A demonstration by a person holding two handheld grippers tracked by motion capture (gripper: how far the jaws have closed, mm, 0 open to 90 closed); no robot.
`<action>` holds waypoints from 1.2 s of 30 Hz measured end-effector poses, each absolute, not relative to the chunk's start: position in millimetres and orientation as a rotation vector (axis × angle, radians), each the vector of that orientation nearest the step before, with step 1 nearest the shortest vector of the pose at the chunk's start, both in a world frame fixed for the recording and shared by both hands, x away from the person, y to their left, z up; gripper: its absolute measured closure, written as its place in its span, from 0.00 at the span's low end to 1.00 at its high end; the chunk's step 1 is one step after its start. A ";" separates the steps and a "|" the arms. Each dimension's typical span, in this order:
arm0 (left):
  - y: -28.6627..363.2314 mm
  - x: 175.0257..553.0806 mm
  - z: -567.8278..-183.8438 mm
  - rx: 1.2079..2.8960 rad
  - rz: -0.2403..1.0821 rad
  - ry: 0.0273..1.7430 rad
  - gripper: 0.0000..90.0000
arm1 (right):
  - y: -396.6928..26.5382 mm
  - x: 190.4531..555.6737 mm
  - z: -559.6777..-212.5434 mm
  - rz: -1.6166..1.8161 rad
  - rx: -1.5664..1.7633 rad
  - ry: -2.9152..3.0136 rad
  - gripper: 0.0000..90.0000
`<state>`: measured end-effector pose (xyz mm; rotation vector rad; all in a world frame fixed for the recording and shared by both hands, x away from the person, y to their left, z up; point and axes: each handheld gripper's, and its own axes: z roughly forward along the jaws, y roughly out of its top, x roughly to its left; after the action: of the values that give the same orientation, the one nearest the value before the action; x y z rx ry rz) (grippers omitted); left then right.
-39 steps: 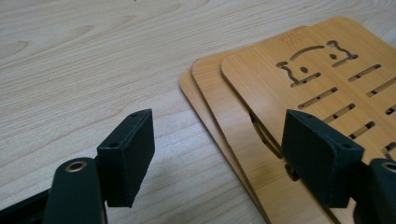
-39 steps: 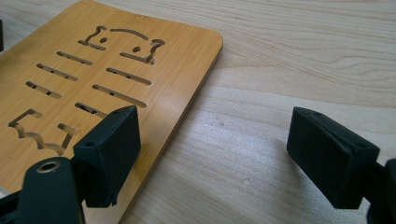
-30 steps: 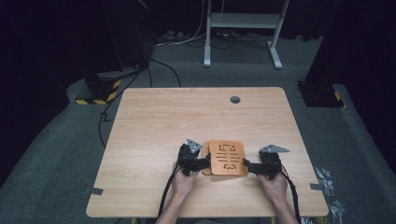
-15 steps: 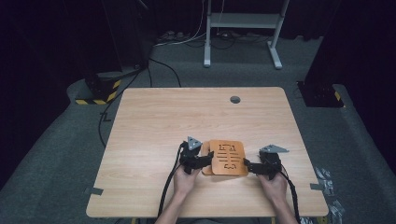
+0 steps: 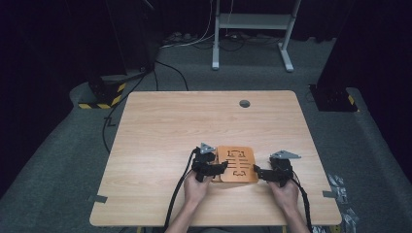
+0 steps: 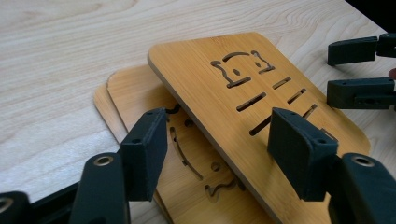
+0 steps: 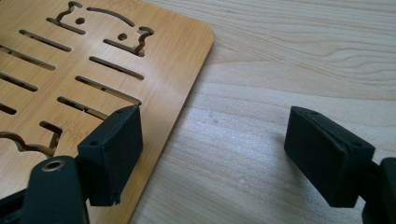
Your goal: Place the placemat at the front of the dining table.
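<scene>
Boards [image 6: 261,93] sit stacked, the top one tilted so it can come off. Left claw [image 6: 224,149] has just been opening around its edge, not pinching. Right claw [image 7: 210,154] waits open beside it.

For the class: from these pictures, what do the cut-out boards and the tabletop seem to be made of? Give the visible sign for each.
Cut-out boards: probably bamboo, orange-brown, smooth finish; fine straight grain, with clean slots and a cat-like shape cut through.
Tabletop: pale wood or wood-look laminate, matt; broad wavy grain lines. Which of the two cannot be told.

A light wooden table [image 5: 160,145] has a round grey grommet [image 5: 244,103] far right; beyond stand a white metal frame [image 5: 252,22] and yellow-black striped base [image 5: 99,99].
</scene>
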<state>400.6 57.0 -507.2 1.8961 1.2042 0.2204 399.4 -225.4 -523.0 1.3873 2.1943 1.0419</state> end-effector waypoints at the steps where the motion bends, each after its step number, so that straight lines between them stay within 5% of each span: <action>1: 57.0 400.6 -507.2 1.896 0.220 1.204 0.39 | -225.4 399.4 -523.0 1.042 1.387 2.194 0.21; 18: 44.4 404.6 -505.3 1.946 0.185 1.212 0.43 | -226.9 399.7 -522.9 1.041 1.372 2.202 0.23; 26: 33.9 402.6 -502.0 2.007 0.203 1.183 0.31 | -225.6 399.1 -522.9 1.032 1.375 2.199 0.24; 36: 27.8 402.4 -496.0 2.029 0.232 1.209 0.31 | -225.8 399.1 -522.9 1.031 1.375 2.198 0.24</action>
<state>402.4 27.8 -496.0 2.0287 1.2091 0.2316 399.1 -225.8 -522.9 1.3751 2.1982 1.0314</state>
